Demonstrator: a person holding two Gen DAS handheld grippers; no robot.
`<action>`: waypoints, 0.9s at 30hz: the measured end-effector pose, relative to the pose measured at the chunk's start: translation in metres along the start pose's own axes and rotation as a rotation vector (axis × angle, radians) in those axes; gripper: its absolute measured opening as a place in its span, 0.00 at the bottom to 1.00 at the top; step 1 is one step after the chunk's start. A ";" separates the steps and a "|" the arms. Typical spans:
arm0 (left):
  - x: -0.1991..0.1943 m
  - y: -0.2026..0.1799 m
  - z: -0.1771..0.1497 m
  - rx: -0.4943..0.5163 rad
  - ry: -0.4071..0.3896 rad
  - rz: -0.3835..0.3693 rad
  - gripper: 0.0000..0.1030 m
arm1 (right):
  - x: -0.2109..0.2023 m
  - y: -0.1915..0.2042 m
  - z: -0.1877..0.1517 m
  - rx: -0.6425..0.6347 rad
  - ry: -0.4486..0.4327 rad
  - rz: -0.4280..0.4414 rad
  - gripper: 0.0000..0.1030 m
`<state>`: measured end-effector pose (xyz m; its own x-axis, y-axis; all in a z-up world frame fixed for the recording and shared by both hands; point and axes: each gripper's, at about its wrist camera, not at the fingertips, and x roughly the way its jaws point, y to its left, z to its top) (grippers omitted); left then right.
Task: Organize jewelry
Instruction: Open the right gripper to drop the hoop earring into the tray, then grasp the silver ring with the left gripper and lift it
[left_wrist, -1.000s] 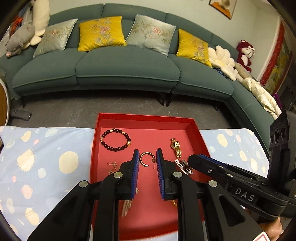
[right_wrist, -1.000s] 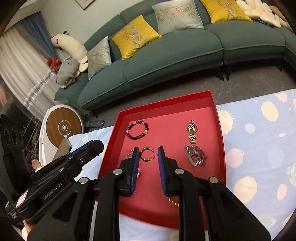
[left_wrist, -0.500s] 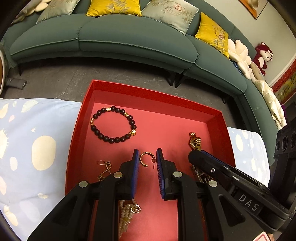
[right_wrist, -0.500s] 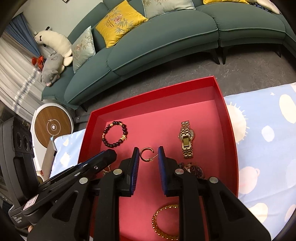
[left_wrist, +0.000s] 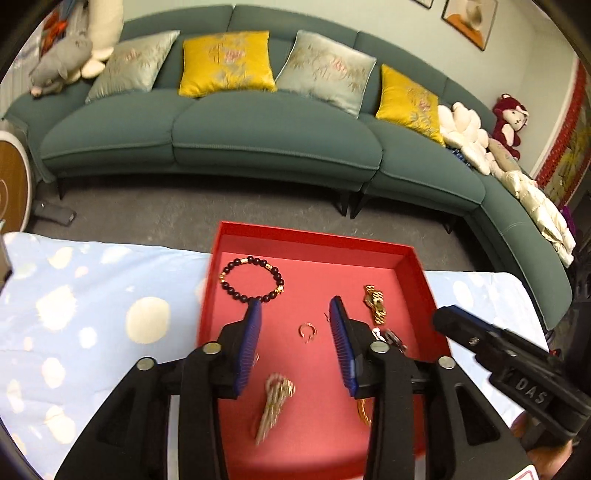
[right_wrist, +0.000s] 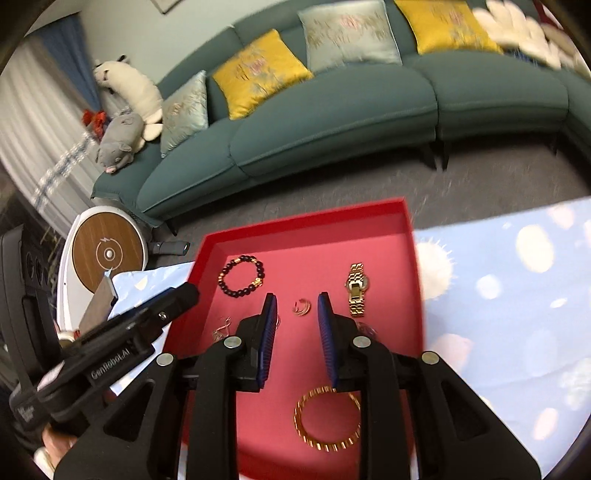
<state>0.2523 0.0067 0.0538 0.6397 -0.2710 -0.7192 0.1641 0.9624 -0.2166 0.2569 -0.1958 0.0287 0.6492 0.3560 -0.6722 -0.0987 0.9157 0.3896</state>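
A red tray holds the jewelry. A small gold ring earring lies loose on the tray floor. My left gripper is open and empty above it. My right gripper is open and empty, just in front of the same earring. Also in the tray are a dark bead bracelet, a gold watch, a gold bangle, a pearl piece and thin earrings.
The tray sits on a light blue patterned cloth. A teal sofa with cushions stands beyond a strip of grey floor. A round wood-topped device stands at the left.
Both grippers have opened wider and pulled up and back. The gold ring earring that sat between both pairs of fingertips now lies loose on the tray floor.
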 end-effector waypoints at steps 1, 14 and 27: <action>-0.018 -0.001 -0.007 0.013 -0.016 -0.003 0.42 | -0.018 0.005 -0.005 -0.032 -0.023 -0.005 0.22; -0.137 -0.011 -0.114 0.054 -0.023 0.015 0.58 | -0.167 0.051 -0.112 -0.206 -0.110 -0.037 0.32; -0.105 -0.036 -0.235 0.219 0.121 0.085 0.58 | -0.157 0.042 -0.190 -0.184 -0.004 -0.090 0.32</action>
<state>0.0030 -0.0046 -0.0178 0.5661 -0.1773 -0.8051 0.2812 0.9595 -0.0136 0.0069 -0.1777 0.0310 0.6647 0.2711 -0.6962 -0.1763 0.9624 0.2065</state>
